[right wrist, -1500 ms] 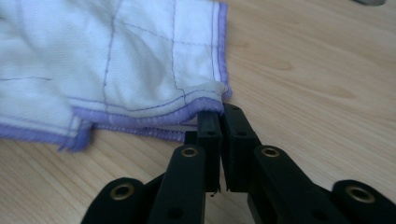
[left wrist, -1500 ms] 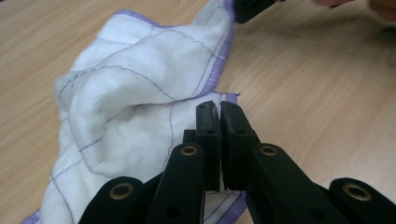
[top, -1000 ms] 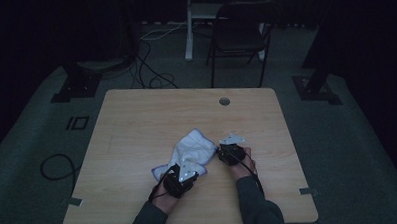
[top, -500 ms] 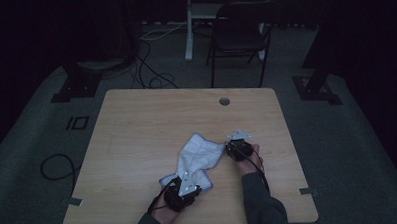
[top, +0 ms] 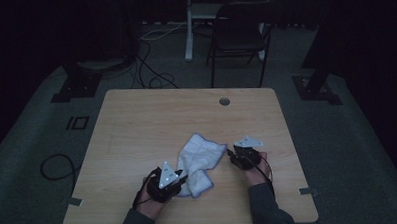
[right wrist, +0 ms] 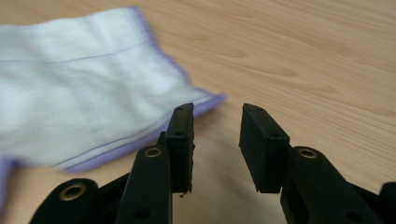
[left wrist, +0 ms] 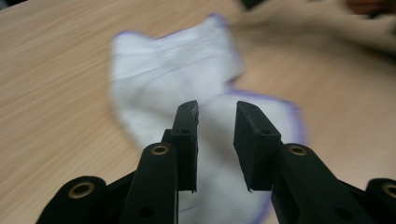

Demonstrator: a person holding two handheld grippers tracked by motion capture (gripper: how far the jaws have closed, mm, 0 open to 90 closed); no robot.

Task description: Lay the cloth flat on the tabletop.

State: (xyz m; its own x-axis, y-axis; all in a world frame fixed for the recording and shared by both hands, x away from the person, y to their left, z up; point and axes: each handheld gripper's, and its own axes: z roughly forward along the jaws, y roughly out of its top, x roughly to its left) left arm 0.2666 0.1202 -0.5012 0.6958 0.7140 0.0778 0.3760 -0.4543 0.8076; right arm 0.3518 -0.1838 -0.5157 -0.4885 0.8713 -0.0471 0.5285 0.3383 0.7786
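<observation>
A white cloth with a purple hem lies loosely folded on the wooden table, toward the front. My left gripper sits at the cloth's near left end, and my right gripper is just off its right corner. In the left gripper view the jaws stand open over the cloth without pressing on it. In the right gripper view the jaws are open over bare wood, with the cloth's corner to their left. Both pairs of jaws have just been opening, with nothing gripped.
The table has a round cable hole near its far edge. A dark chair and a white post stand behind the table. Cables lie on the grey floor. The room around is dark.
Both grippers have let the cloth go and drawn back from it, the left toward the near left, the right to the right. The cloth now lies spread on the table.
</observation>
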